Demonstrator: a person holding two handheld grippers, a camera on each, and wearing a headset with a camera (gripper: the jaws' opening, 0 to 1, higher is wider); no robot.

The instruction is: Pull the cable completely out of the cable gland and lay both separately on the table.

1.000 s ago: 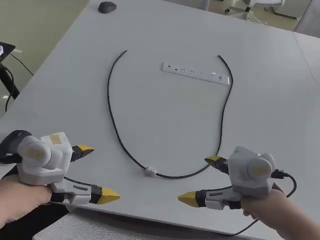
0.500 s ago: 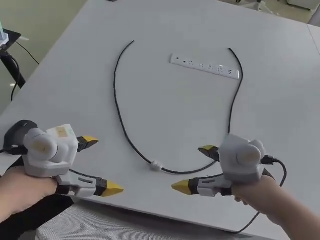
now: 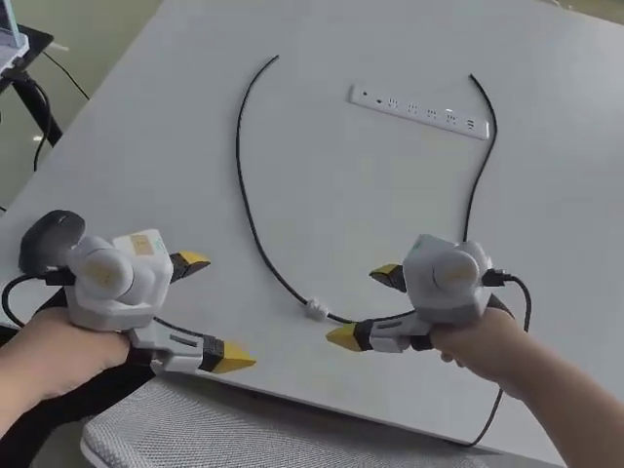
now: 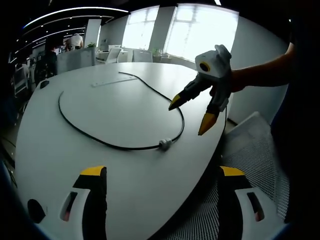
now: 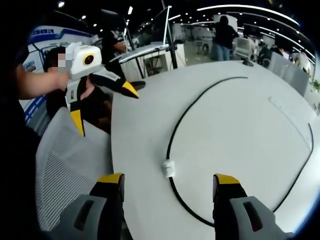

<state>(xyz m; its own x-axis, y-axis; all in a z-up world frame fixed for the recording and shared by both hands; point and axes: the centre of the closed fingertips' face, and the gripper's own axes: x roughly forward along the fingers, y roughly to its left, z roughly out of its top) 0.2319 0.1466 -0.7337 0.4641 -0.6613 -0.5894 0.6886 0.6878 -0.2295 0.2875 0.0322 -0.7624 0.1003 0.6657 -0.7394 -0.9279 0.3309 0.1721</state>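
While my left tongs (image 3: 222,310) and right tongs (image 3: 358,306) hang spread and empty, gland (image 3: 315,310) sits on cable (image 3: 244,185) between them on tabletop (image 3: 341,195).

Left gripper (image 3: 216,310): white rounded plastic housing, pale yellow round disc (image 3: 97,271) on the side, tan square label (image 3: 146,244) on top. Grey slotted finger mounts, black jaws with yellow pointed tips. Right gripper (image 3: 361,305): same housing, same disc, same black-and-yellow jaws. A thin black lead (image 3: 520,289) comes off the rear of the right gripper, and a second lead (image 3: 21,282) off the left gripper.
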